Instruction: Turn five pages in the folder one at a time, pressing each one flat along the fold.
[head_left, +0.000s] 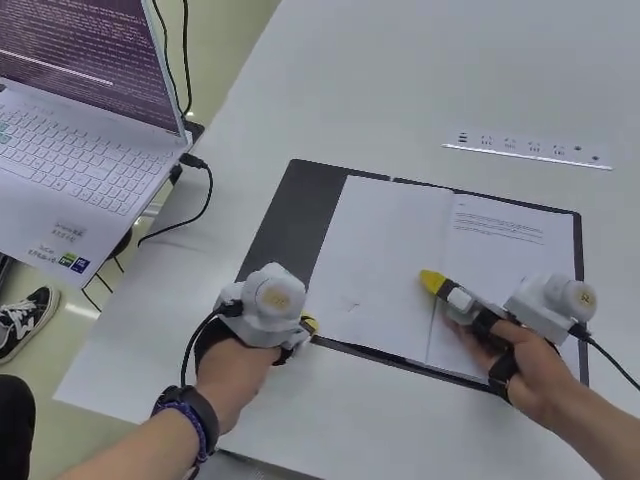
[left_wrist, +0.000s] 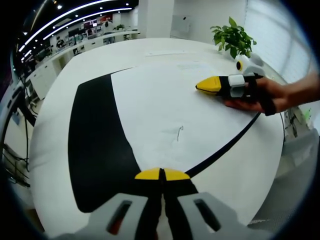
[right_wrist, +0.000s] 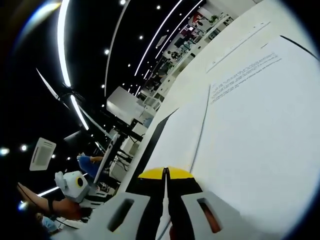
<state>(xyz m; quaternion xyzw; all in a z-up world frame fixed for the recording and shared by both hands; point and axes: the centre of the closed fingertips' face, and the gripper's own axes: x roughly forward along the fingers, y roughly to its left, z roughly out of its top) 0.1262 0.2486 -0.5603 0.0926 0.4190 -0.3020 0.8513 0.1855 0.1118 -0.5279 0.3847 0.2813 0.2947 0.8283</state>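
Note:
A black folder (head_left: 275, 225) lies open on the white table, with a blank left page (head_left: 380, 250) and a printed right page (head_left: 510, 240). My right gripper (head_left: 432, 282) is shut, its yellow tips resting on the fold between the pages (right_wrist: 200, 130). In its own view the right gripper (right_wrist: 166, 172) has its jaws closed with nothing between them. My left gripper (head_left: 305, 325) sits at the folder's front left edge. Its own view shows the left gripper (left_wrist: 161, 174) shut over the black cover (left_wrist: 97, 150), holding nothing. The right gripper (left_wrist: 212, 85) shows across the page.
An open laptop (head_left: 70, 130) stands at the far left with a black cable (head_left: 195, 200) running toward the folder. A flat socket strip (head_left: 525, 150) is set in the table behind the folder. The table's front edge is close below my hands.

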